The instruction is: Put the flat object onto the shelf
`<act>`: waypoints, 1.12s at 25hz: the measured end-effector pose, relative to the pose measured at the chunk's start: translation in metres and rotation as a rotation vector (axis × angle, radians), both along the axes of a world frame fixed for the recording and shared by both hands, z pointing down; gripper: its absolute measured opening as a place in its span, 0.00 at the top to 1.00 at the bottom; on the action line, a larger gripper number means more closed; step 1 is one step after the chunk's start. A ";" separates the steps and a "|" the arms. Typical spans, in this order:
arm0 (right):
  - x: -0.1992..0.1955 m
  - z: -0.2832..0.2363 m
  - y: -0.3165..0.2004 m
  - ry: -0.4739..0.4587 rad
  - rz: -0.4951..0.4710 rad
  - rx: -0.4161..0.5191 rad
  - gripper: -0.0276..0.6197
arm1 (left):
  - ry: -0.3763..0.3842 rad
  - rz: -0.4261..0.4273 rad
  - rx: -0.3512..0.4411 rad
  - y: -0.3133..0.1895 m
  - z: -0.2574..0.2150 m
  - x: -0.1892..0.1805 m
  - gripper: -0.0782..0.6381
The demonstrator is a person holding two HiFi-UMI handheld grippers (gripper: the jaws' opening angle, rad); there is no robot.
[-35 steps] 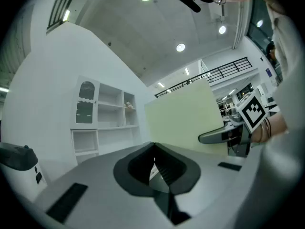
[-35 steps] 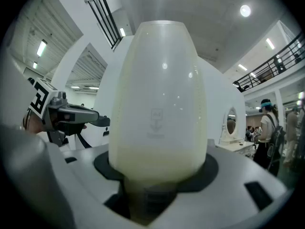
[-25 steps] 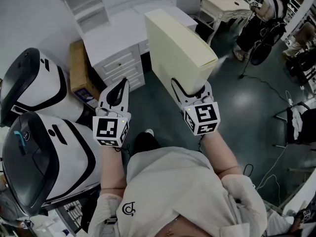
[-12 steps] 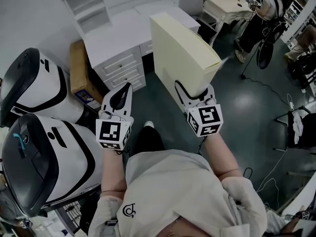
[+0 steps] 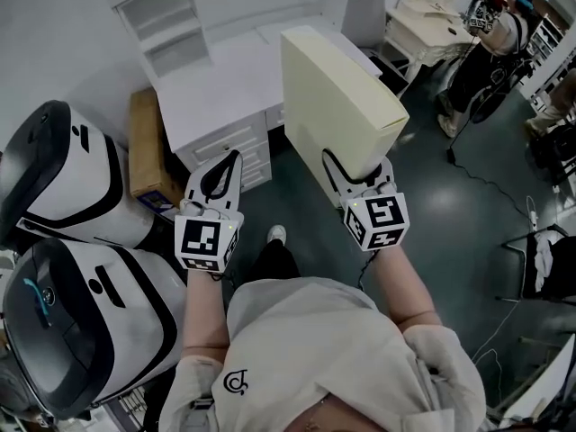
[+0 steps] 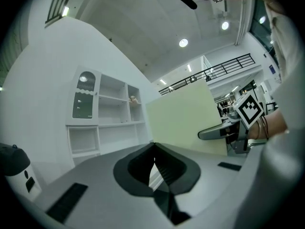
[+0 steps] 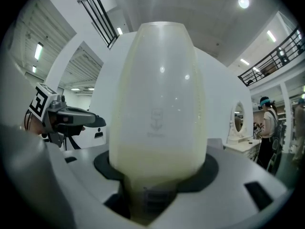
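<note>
The right gripper [image 5: 358, 171] has its fingers clamped on the lower end of the flat cream box [image 5: 333, 97], which stands tilted in the air over the dark floor [image 5: 432, 196], its far end reaching above the right front corner of the white desk [image 5: 211, 79]. The left gripper [image 5: 225, 165] hangs just left of it with its fingers pressed together on nothing, pointing toward the white shelf [image 5: 166, 25] at the desk's back edge.

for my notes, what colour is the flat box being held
Pale cream box, best seen in the head view.
</note>
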State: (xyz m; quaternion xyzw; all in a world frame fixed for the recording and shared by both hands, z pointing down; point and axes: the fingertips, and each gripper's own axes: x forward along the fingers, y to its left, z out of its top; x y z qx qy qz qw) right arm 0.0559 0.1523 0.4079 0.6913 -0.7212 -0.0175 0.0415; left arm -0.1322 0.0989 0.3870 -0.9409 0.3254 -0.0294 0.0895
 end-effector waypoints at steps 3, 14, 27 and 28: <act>0.010 -0.003 -0.052 0.002 -0.016 -0.019 0.54 | 0.002 -0.002 -0.003 -0.053 -0.004 0.010 0.87; 0.043 -0.033 -0.239 0.039 -0.051 0.003 0.54 | 0.023 0.017 0.035 -0.240 -0.044 0.054 0.87; 0.097 -0.044 -0.377 0.037 -0.077 0.024 0.54 | 0.007 -0.085 -0.006 -0.351 -0.034 0.078 0.87; 0.102 -0.048 -0.385 0.038 -0.089 0.030 0.54 | 0.008 -0.099 -0.003 -0.356 -0.036 0.081 0.87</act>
